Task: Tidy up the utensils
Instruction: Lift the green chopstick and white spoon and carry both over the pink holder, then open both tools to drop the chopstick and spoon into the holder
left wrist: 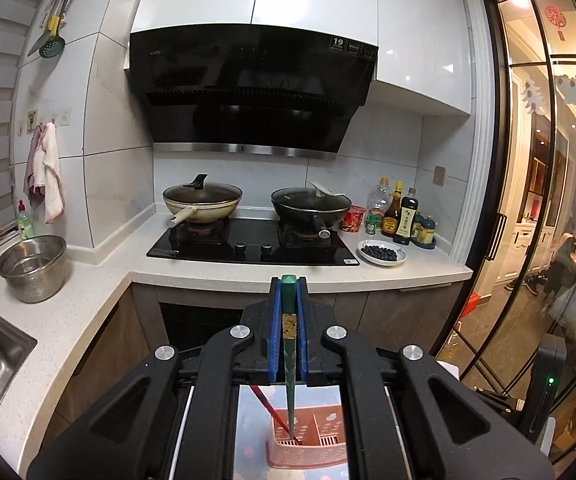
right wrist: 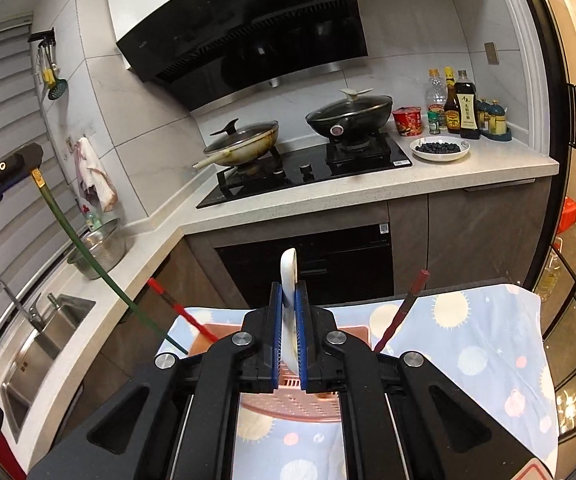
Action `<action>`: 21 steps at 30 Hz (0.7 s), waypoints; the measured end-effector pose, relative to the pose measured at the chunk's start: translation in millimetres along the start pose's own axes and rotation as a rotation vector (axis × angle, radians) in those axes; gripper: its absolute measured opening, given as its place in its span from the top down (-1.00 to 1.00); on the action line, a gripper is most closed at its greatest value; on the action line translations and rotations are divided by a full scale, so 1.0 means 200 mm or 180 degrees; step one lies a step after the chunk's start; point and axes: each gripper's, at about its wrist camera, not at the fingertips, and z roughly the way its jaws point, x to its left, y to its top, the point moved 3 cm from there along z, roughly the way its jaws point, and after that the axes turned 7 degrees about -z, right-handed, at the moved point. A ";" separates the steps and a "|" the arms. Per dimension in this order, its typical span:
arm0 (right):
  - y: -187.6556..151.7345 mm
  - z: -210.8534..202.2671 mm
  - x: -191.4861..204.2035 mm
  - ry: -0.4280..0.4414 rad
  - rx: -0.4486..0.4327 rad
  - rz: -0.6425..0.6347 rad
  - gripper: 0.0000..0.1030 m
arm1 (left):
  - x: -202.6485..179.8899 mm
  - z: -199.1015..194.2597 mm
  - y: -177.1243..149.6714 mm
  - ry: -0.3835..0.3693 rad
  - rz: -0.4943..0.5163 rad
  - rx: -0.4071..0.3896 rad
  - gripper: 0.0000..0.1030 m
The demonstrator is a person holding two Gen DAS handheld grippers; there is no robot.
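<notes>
The pink perforated basket (left wrist: pixel 308 438) sits at the bottom centre of the left wrist view, on a cloth (right wrist: pixel 468 344) printed with pale suns and dots. It is divided into compartments. A red chopstick (left wrist: pixel 271 408) stands slanted in its left compartment. In the right wrist view the same red chopstick (right wrist: pixel 183 312) leans out toward the left of the frame, and a dark red-brown chopstick (right wrist: pixel 404 312) leans out toward the right.

On the counter (left wrist: pixel 87 300) at centre left stands a steel colander (left wrist: pixel 33 268); its contents cannot be seen. At centre right a white plate (left wrist: pixel 382 254) holds dark berries. Two lidded pans, one cream (left wrist: pixel 203 202) and one black (left wrist: pixel 312 208), rest on the hob (left wrist: pixel 251 246).

The green chopstick (left wrist: pixel 289 344) is long, thin and dark green, with a gold band near its upper end. The left gripper (left wrist: pixel 289 304) pinches it between blue pads near that band. The shaft runs down from the jaws, and its tip reaches the basket's left compartment beside the red chopstick. In the right wrist view it runs diagonally from the upper left to the basket rim.

The white spoon (right wrist: pixel 290 308) is glossy and ceramic. The right gripper (right wrist: pixel 289 312) is pressed shut on it, handle end protruding above the jaws at frame centre. The spoon hangs directly above the basket.
</notes>
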 end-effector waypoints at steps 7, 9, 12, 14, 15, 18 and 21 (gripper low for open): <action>-0.08 0.19 -0.07 -0.0061 0.0219 0.0065 0.88 | 0.03 0.22 -0.10 0.0024 0.0001 0.0228 0.87; -0.11 0.23 -0.08 -0.0075 0.0273 0.0072 0.88 | 0.05 0.27 -0.15 0.0036 -0.0013 0.0306 0.87; -0.15 0.27 -0.11 -0.0105 0.0338 0.0081 0.88 | 0.06 0.32 -0.20 0.0054 -0.0035 0.0398 0.87; -0.17 0.30 -0.12 -0.0118 0.0378 0.0079 0.88 | 0.06 0.34 -0.23 0.0061 -0.0032 0.0454 0.86; -0.18 0.31 -0.12 -0.0127 0.0395 0.0084 0.87 | 0.06 0.34 -0.24 0.0070 -0.0028 0.0469 0.86; -0.19 0.30 -0.13 -0.0179 0.0362 0.0085 0.76 | 0.06 0.35 -0.27 0.0134 -0.0026 0.0468 0.78; -0.19 0.28 -0.12 -0.0183 0.0330 0.0062 0.76 | 0.07 0.34 -0.28 0.0169 -0.0051 0.0450 0.37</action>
